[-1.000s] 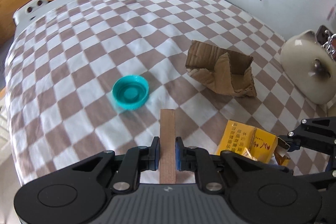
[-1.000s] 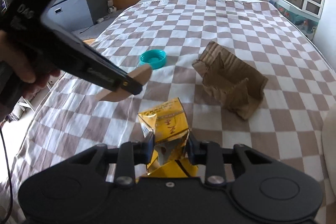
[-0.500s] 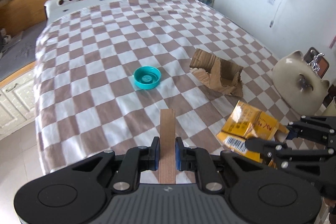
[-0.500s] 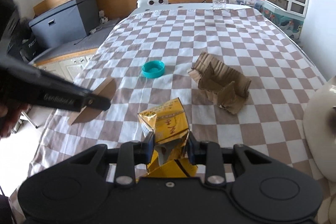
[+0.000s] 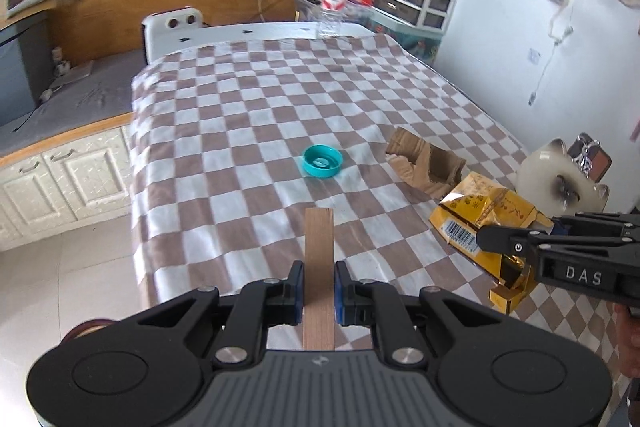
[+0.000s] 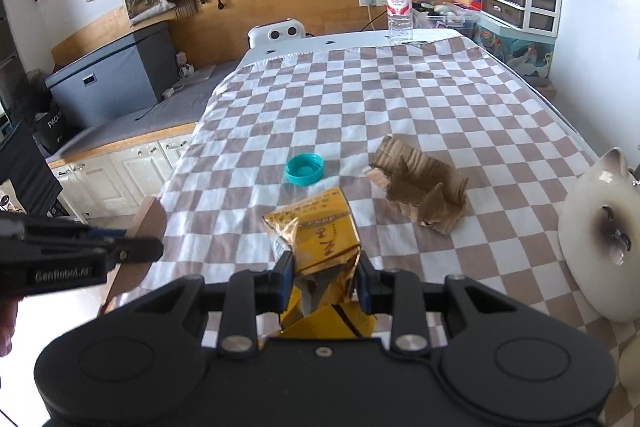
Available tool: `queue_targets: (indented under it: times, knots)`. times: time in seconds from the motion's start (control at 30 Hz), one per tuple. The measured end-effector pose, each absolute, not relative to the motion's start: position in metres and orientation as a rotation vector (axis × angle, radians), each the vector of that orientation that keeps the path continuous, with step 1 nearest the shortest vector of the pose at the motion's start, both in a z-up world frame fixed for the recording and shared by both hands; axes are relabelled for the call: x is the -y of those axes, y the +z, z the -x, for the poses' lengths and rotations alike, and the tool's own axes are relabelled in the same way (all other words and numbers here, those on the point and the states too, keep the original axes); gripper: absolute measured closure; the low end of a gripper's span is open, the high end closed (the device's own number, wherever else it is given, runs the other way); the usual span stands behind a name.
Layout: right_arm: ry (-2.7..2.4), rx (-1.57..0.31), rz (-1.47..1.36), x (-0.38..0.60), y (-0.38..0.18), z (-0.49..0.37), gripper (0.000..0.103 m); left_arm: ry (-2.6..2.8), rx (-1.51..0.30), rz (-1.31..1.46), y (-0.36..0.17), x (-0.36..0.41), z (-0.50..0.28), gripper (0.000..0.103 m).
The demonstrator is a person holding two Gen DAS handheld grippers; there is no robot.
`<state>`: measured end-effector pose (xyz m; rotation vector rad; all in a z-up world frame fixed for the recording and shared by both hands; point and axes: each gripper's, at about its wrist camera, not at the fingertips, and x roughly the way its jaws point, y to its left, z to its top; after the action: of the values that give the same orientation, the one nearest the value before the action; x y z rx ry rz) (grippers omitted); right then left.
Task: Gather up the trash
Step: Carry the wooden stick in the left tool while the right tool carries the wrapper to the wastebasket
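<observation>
Wooden strip, yellow carton both clamped

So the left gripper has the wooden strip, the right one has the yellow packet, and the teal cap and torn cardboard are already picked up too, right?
Not quite. The left gripper grips the wooden strip and the right gripper the yellow packet, but both wrist views show the teal cap and torn cardboard lying on the checkered cloth.

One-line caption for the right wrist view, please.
Right gripper clamps a crumpled yellow packet above the checkered tablecloth, teal cap and torn cardboard ahead.
</observation>
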<state>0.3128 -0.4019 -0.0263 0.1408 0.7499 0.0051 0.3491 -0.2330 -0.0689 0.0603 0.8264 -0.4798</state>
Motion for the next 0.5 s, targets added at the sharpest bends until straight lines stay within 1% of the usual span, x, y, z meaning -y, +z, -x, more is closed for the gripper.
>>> queue_targets:
  times: [0.5]
  knots:
    - [0.016,-0.732,-0.092,0.311,-0.01,-0.312,0.071,-0.404,-0.784,0.043,-0.059,0.127,-0.337,0.087]
